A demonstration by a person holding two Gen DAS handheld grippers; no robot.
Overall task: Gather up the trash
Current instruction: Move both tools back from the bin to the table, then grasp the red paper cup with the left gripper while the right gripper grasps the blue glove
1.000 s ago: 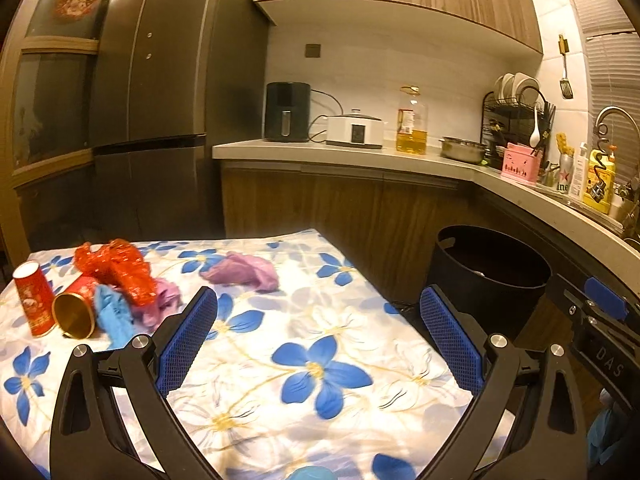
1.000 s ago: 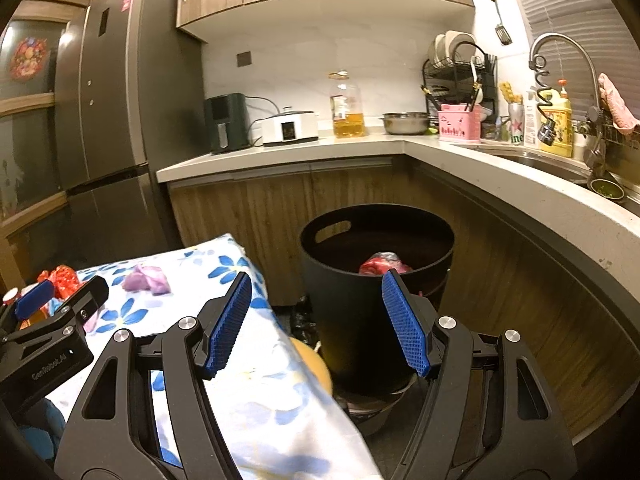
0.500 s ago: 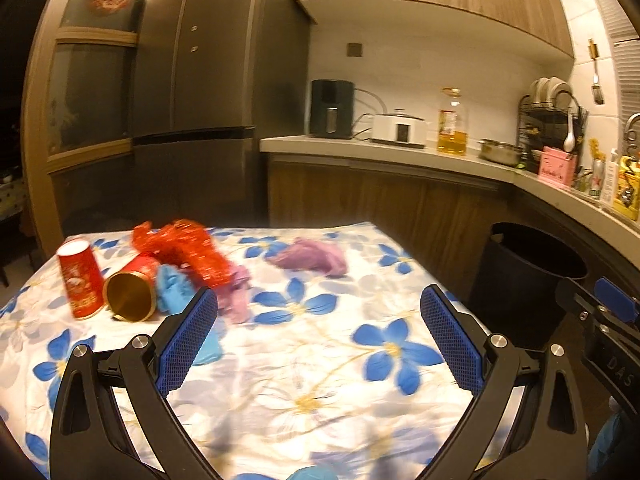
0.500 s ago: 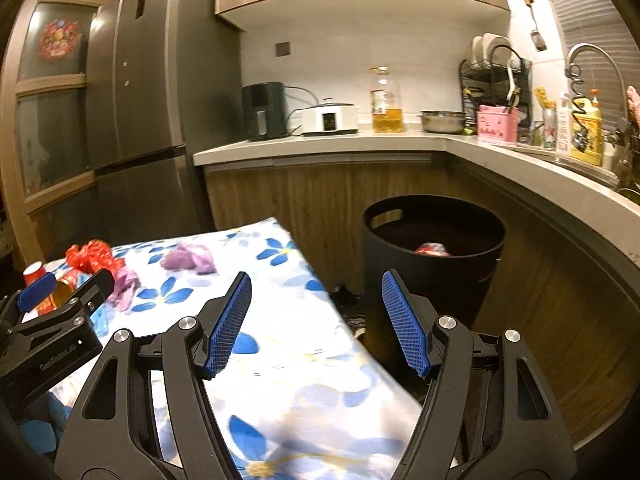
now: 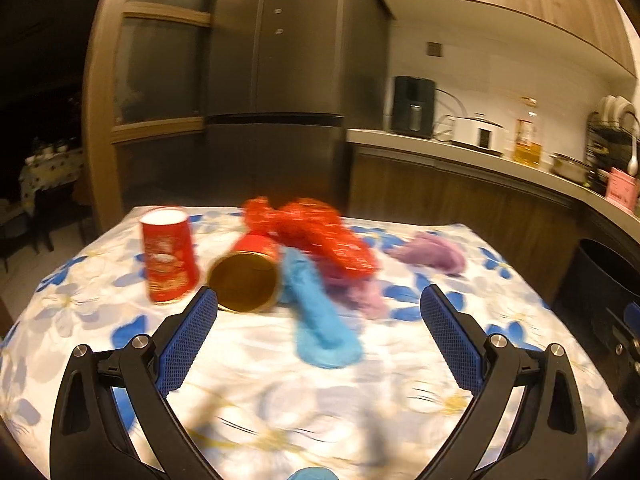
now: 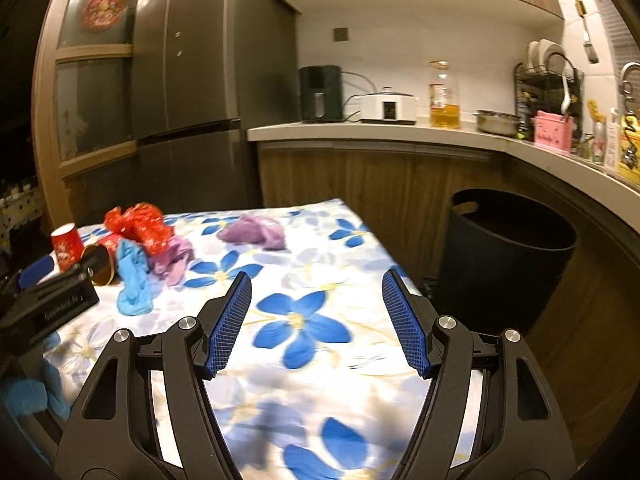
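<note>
Both empty and spread wide, the left claw (image 5: 318, 312) hangs nearest the crumpled blue glove (image 5: 320, 320) lying lengthwise straight ahead on the flower-print counter (image 5: 400, 380), while the right claw (image 6: 316, 320) sits nearer the black plastic bin (image 6: 508, 264).

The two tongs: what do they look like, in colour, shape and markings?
Both the left tongs and the right tongs have black plastic arms with triangular cut-outs, silver round bolts at the joints, and flat blue textured pads on the fingers. The left tongs' body, seen from the right wrist, carries white lettering, too blurred to read.
</note>
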